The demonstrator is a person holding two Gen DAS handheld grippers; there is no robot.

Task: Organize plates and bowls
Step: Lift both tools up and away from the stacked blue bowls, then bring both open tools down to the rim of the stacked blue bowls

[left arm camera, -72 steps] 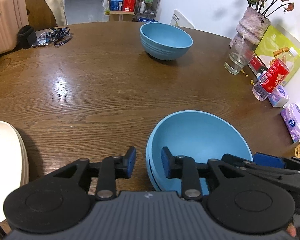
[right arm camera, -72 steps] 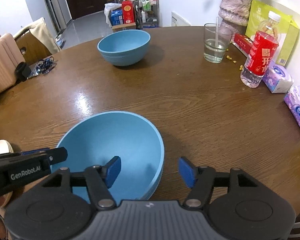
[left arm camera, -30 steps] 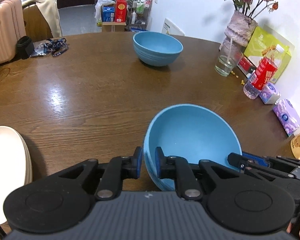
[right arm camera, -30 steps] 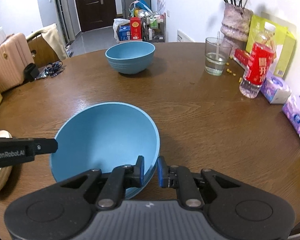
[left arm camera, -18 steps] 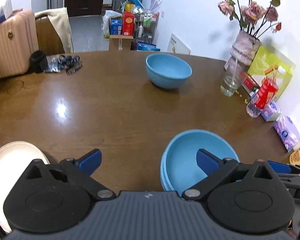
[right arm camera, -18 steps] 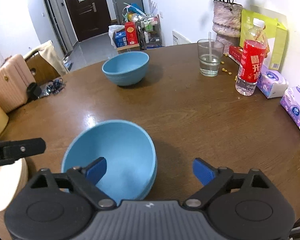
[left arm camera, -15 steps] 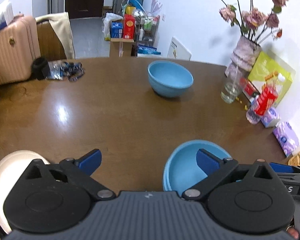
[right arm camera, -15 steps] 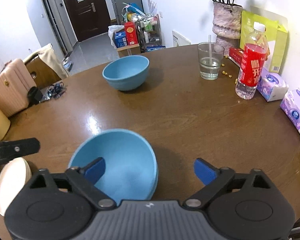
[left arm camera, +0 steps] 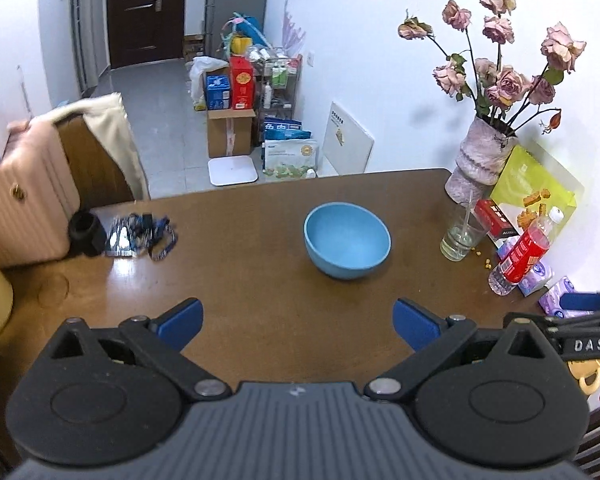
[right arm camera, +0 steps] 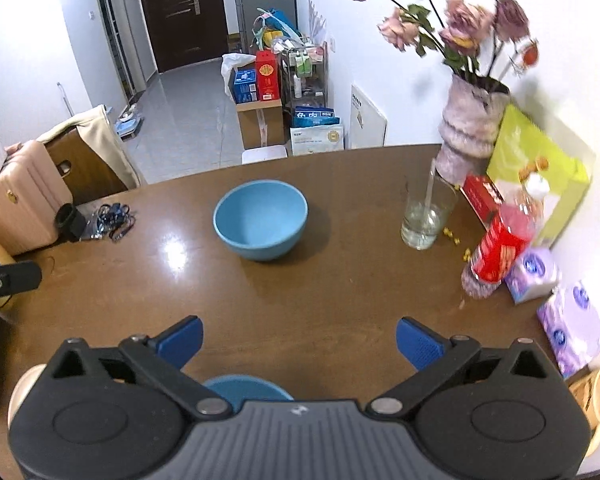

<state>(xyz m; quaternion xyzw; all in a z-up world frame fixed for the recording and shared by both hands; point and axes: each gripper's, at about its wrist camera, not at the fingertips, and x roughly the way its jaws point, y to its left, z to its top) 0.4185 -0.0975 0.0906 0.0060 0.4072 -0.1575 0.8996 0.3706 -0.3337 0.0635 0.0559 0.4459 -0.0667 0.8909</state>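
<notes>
Right wrist view: a blue bowl stands mid-tabletop toward the far edge, another bowl's rim peeking under the right gripper. Both it and the left gripper gape empty above the brown table; only the left view shows the white floor scale whole.

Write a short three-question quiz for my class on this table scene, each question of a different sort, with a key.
1. True or false: the right gripper is shut on a bowl.
2. Multiple choice: what stands in the drinking glass? A a spoon; B a straw; C a flower.
3. Short answer: what colour is the far bowl standing alone out on the wooden table?

Key
1. False: its jaws stand wide open with nothing between them, as do those of the left gripper. The near bowl only peeks out beneath the right gripper's body.
2. B.
3. Light blue.
</notes>
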